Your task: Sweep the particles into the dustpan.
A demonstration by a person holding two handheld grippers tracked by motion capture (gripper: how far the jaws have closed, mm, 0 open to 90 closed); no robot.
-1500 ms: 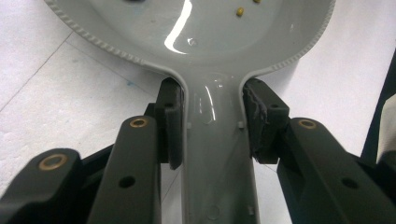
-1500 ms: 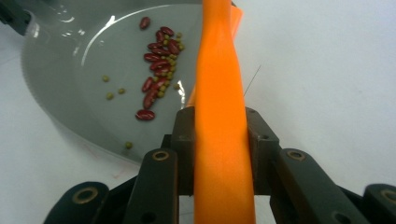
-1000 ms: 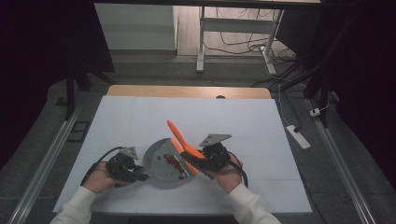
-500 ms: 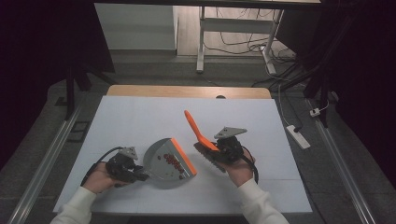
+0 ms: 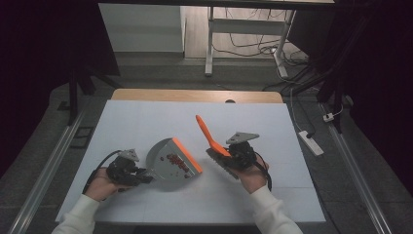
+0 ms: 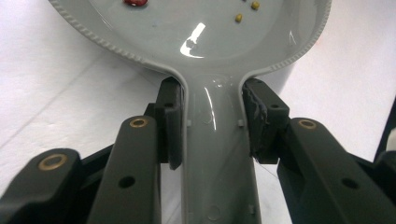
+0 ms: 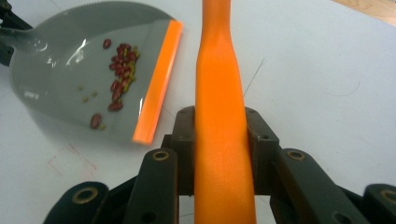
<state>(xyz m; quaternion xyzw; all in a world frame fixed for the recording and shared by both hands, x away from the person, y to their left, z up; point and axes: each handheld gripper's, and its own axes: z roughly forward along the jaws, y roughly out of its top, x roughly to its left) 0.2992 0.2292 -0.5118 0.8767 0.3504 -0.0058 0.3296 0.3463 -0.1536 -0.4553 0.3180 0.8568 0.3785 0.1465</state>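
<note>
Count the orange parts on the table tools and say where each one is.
2. One is the brush handle held in the right claw; the other is the orange lip along the dustpan front edge.

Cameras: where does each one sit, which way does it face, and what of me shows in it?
High view: above the near table edge, facing forward and down; both forearms, left gripper and right gripper.
Left gripper view: on that gripper, along its pads clamping the dustpan handle.
Right gripper view: on that gripper, along the orange brush handle toward the dustpan.
Shared: beans in the pan.
</note>
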